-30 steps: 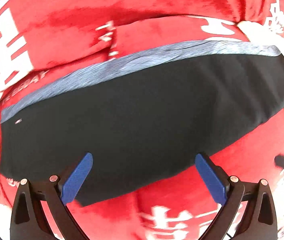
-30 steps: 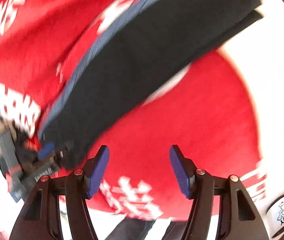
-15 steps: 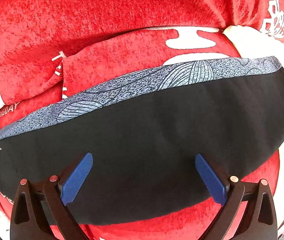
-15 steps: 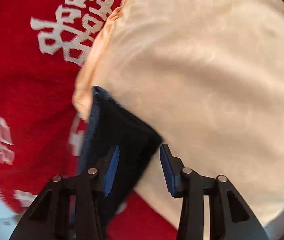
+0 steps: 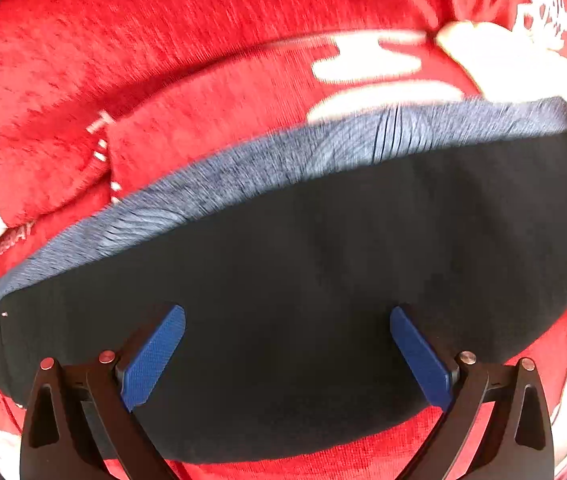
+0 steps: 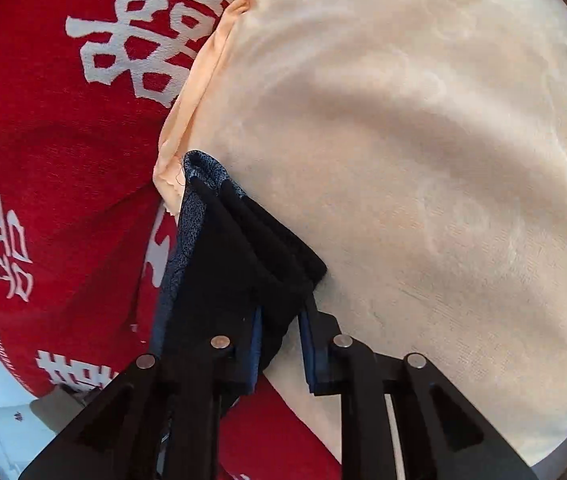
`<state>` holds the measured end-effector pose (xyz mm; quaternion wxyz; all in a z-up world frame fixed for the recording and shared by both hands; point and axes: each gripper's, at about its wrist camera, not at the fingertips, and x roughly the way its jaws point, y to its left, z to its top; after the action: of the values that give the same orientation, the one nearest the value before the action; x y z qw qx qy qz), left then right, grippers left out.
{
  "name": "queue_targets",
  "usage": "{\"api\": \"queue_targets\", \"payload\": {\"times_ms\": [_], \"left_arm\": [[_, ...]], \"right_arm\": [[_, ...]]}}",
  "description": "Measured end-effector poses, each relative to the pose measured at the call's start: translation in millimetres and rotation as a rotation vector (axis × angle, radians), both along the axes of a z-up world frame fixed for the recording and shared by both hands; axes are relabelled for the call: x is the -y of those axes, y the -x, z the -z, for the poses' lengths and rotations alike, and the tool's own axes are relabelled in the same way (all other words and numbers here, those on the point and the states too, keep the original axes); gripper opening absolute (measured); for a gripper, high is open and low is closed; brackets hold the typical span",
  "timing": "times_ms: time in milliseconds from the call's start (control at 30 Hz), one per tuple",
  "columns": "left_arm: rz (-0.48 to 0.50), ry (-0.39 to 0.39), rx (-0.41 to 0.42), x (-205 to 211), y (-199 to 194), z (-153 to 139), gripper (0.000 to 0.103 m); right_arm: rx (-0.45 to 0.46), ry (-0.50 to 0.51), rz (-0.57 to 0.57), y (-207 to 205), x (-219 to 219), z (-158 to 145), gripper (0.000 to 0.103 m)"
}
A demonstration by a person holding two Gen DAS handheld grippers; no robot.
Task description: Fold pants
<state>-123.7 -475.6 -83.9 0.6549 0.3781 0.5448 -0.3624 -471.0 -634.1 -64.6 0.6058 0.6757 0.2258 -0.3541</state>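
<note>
2 tongs: left tongs (image 5: 287,354) spread above pants (image 5: 303,280); right tongs (image 6: 281,350) pinching pants' end against cream blanket (image 6: 423,140).

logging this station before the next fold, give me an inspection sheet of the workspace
surface: red blanket with white characters; a cream blanket lies over part of it
job's things: black pants folded into a long band, grey-blue patterned strip along the far edge
clutter: white container at the lower left of the right wrist view, too cut off to identify
grippers: left gripper open above the pants, touching nothing; right gripper closed on the layered end of the pants
cables: nothing seen
surroundings: nothing seen beyond the bedding
</note>
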Motion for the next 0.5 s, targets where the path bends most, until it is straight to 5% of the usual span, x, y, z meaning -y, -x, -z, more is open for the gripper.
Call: {"api": "queue_targets", "payload": {"times_ms": [133,500], "left_arm": [[-0.012,0.02,-0.014,-3.0,-3.2,-0.8,0.103],[-0.06,0.018,-0.036,-7.2,-10.9,4.7,0.103]], "right_arm": [[0.041,0.002,0.029,9.2,-6.5,3.4,0.035],[0.214,-0.025,0.077,-0.5,10.5,27.9,0.037]]}}
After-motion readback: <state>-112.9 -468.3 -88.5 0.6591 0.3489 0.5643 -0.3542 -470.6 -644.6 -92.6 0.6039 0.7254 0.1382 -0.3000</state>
